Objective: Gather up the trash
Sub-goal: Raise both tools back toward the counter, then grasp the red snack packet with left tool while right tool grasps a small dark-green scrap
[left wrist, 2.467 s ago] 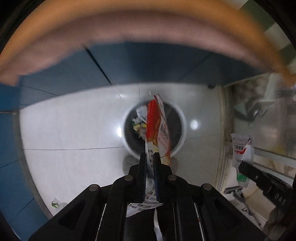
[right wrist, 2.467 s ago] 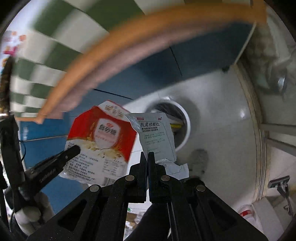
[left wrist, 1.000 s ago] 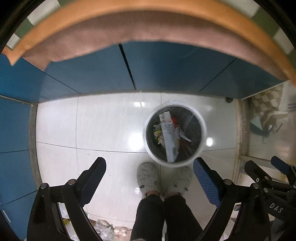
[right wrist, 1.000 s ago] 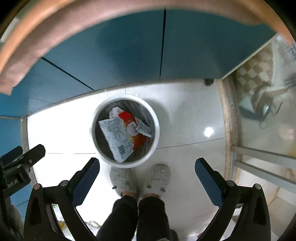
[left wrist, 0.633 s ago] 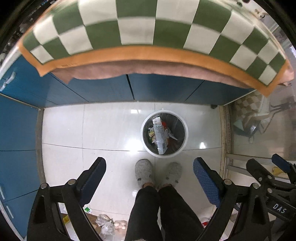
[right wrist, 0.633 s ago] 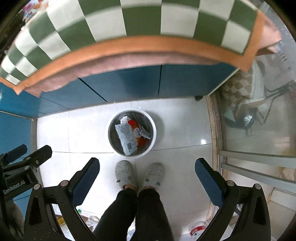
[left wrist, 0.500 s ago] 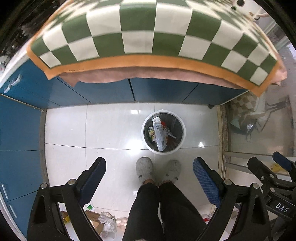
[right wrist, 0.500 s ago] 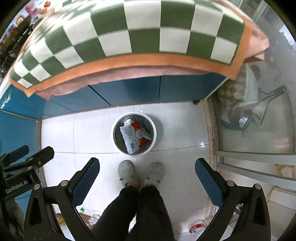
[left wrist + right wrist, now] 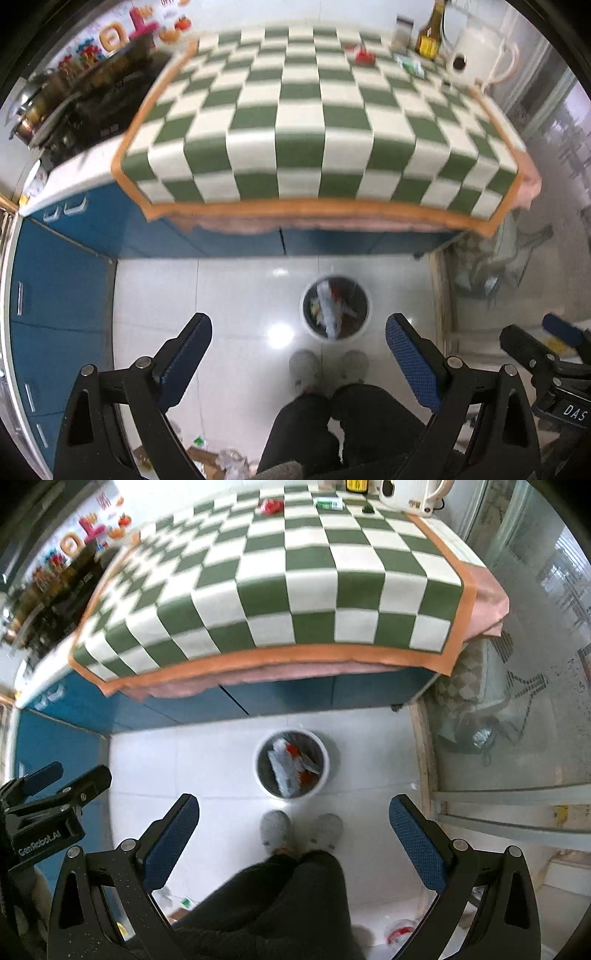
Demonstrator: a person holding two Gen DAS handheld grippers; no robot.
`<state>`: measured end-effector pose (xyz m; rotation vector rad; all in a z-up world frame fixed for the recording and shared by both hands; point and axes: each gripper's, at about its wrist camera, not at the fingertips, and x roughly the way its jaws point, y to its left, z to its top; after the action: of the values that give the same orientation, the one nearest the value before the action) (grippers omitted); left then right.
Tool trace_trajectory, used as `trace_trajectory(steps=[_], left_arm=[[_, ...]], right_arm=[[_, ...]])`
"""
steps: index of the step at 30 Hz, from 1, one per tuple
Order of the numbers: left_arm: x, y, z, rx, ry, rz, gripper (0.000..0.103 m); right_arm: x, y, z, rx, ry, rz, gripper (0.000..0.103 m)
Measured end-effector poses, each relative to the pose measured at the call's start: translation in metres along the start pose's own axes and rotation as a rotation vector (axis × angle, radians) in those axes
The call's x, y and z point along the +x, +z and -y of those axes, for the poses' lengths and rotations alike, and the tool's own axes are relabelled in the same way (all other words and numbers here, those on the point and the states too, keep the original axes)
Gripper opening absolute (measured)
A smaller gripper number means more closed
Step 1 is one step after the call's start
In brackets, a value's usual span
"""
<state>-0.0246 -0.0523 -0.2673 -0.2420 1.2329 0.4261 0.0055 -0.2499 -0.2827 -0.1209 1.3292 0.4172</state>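
Both hand-held grippers — left (image 9: 298, 345) and right (image 9: 293, 823) — hang empty, jaws spread wide, above the bin (image 9: 292, 764) on the floor, which holds wrappers. A red wrapper (image 9: 270, 506) and green packet (image 9: 328, 504) lie on the table (image 9: 295, 590) — likely next.

Bin contents: wrappers in the trash bin (image 9: 291, 764) are too small and smeared for me to read.
Far counter items: a red scrap (image 9: 271, 506) and a green packet (image 9: 328, 504) on the checkered cloth (image 9: 295, 590), kinds unclear.
Kettle (image 9: 410, 491): top cut off in my right view.
My legs (image 9: 343, 428): cut off at the bottom edge.
Floor litter (image 9: 207, 456): half hidden behind my left gripper (image 9: 298, 354).
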Motion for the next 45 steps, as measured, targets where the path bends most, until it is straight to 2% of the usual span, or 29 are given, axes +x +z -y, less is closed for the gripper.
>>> trace_trajectory(steps=[5,6,7,9,13,18,24,26,27,28,33,34,35,36,37,38,39,40,41,42,43,45], left_arm=[[-0.024,0.052,-0.004,-0.008,0.03,0.14,0.096],[-0.026,0.067,-0.004,-0.014,0.028,0.177,0.097],[-0.027,0.079,-0.004,-0.017,0.024,0.2,0.103],[-0.024,0.111,0.001,-0.022,0.032,0.234,0.103],[-0.009,0.175,0.012,-0.054,0.072,0.248,0.103],[0.035,0.262,0.036,-0.123,0.101,0.17,0.103],[0.106,0.357,0.07,-0.172,0.067,0.073,0.102],[0.136,0.387,0.085,-0.164,0.041,0.045,0.102],[0.147,0.4,0.091,-0.156,0.028,0.036,0.102],[0.164,0.415,0.099,-0.141,0.007,0.019,0.101],[0.227,0.466,0.131,-0.045,-0.013,-0.051,0.1],[0.239,0.472,0.136,-0.026,-0.017,-0.067,0.094],[0.25,0.476,0.14,-0.013,-0.017,-0.087,0.077],[0.258,0.479,0.143,-0.005,-0.014,-0.104,0.065],[0.266,0.48,0.144,-0.004,-0.02,-0.121,0.038],[0.268,0.479,0.144,-0.014,-0.036,-0.113,0.034],[0.266,0.479,0.144,-0.014,-0.035,-0.1,0.029],[0.264,0.478,0.145,-0.007,-0.04,-0.093,0.015],[0.263,0.477,0.147,-0.004,-0.029,-0.092,0.015],[0.261,0.475,0.148,-0.006,-0.007,-0.089,0.015],[0.259,0.473,0.149,-0.003,0.007,-0.086,0.014],[0.251,0.468,0.149,-0.001,0.055,-0.061,0.014]], right_arm=[[-0.02,0.044,0.002,0.064,0.086,0.064,0.103],[-0.023,0.054,0.002,0.072,0.096,0.077,0.103],[-0.026,0.068,0.004,0.078,0.103,0.092,0.103],[-0.031,0.097,0.009,0.089,0.109,0.121,0.103],[-0.026,0.163,0.029,0.104,0.113,0.149,0.103],[0.001,0.268,0.075,0.142,0.104,0.153,0.103],[0.072,0.413,0.144,0.235,0.108,0.145,0.101],[0.101,0.451,0.16,0.26,0.121,0.126,0.086],[0.119,0.471,0.168,0.269,0.118,0.107,0.071],[0.134,0.488,0.174,0.275,0.122,0.089,0.065],[0.189,0.537,0.19,0.288,0.127,0.053,0.065],[0.196,0.541,0.19,0.285,0.127,0.049,0.065],[0.203,0.546,0.19,0.28,0.13,0.043,0.065],[0.21,0.55,0.19,0.276,0.134,0.037,0.065],[0.217,0.553,0.188,0.272,0.135,0.031,0.065],[0.223,0.554,0.185,0.261,0.137,0.021,0.064],[0.223,0.555,0.182,0.241,0.118,0.046,0.062],[0.224,0.556,0.177,0.216,0.102,0.049,0.053],[0.226,0.555,0.173,0.201,0.087,0.05,0.051],[0.226,0.554,0.169,0.182,0.075,0.062,0.028],[0.229,0.554,0.166,0.166,0.067,0.057,0.021],[0.227,0.552,0.16,0.146,0.065,0.068,0.021]])
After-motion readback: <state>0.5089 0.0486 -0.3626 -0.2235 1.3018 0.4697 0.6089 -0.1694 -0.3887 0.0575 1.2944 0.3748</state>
